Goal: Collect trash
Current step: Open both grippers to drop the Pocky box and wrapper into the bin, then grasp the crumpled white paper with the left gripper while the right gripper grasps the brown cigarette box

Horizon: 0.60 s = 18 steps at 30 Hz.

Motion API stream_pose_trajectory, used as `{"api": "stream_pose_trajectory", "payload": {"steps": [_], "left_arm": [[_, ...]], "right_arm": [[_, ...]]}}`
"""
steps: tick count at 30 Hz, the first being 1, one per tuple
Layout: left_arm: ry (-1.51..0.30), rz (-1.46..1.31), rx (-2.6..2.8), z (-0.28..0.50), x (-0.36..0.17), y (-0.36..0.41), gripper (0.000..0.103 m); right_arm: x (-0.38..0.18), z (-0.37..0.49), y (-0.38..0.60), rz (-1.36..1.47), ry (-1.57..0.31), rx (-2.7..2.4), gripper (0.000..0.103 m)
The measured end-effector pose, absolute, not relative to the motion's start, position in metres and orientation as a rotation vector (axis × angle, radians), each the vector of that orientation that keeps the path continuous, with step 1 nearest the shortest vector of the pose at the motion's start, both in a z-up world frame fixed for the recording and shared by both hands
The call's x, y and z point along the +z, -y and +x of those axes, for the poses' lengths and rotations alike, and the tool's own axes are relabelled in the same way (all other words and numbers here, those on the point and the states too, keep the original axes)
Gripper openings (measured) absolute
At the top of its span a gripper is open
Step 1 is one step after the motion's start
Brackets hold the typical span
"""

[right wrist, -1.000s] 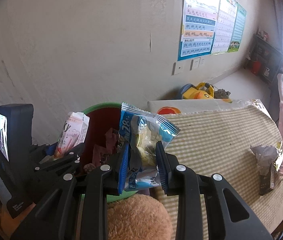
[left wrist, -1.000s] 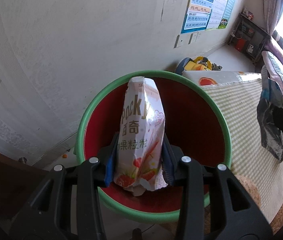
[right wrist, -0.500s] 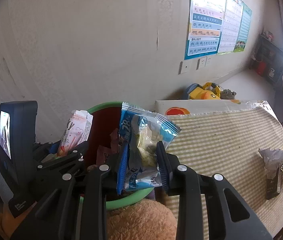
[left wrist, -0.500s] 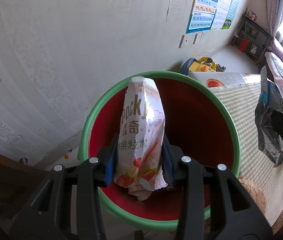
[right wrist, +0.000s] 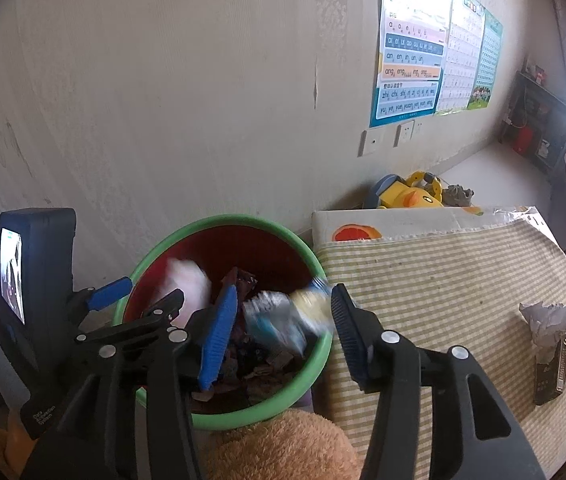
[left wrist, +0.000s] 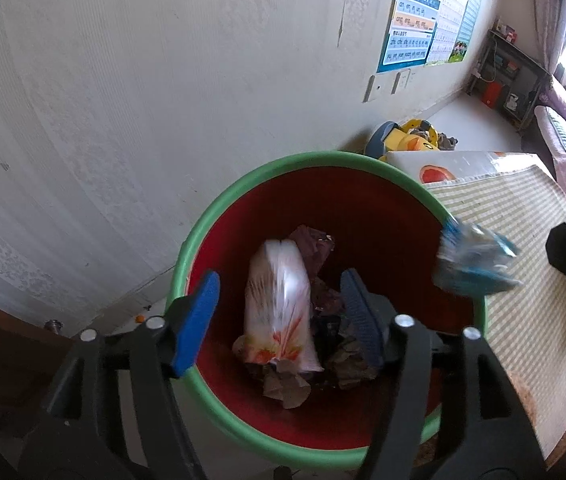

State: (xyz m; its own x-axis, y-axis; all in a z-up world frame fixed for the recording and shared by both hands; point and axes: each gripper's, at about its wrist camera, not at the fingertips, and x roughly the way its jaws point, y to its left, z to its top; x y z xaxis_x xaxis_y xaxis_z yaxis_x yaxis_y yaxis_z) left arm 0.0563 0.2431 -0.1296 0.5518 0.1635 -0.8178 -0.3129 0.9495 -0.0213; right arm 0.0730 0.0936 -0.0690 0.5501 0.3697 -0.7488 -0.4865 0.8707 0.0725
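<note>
The left gripper [left wrist: 279, 312] is seen with its fingers just opened wide over the green bin [left wrist: 203, 232], and the pink and white snack bag [left wrist: 277, 304] is seen blurred between them, touched by neither, with its long side running from 12 to 6 o'clock above the brown scraps [left wrist: 325, 264] in the red bin. The right gripper [right wrist: 283, 328] has also just been opened, and the blue and white wrapper [right wrist: 279, 318] is blurred between its fingers, free of both, tilted with its top toward 1 o'clock over the bin's rim.
</note>
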Motion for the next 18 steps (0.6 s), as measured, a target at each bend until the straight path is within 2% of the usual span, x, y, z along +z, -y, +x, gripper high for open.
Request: {"api": "stream_pose_trajectory", "payload": {"steps": [11,13,18], "left_arm": [[-0.93,-0.149,0.28,0.053,-0.117,-0.232,0.064],[-0.931,-0.147,0.275,0.051,-0.115,-0.227,0.064],[-0.944,-0.135,0.247,0.051,-0.113,-0.212,0.064]], "right_arm": [[-0.066,0.066,-0.063,-0.111,-0.843,0.463,0.055],[-0.071,0.061,-0.045,-0.105,-0.848,0.432,0.06],[-0.097,0.058,0.028,-0.067,-0.915,0.269,0.06]]}}
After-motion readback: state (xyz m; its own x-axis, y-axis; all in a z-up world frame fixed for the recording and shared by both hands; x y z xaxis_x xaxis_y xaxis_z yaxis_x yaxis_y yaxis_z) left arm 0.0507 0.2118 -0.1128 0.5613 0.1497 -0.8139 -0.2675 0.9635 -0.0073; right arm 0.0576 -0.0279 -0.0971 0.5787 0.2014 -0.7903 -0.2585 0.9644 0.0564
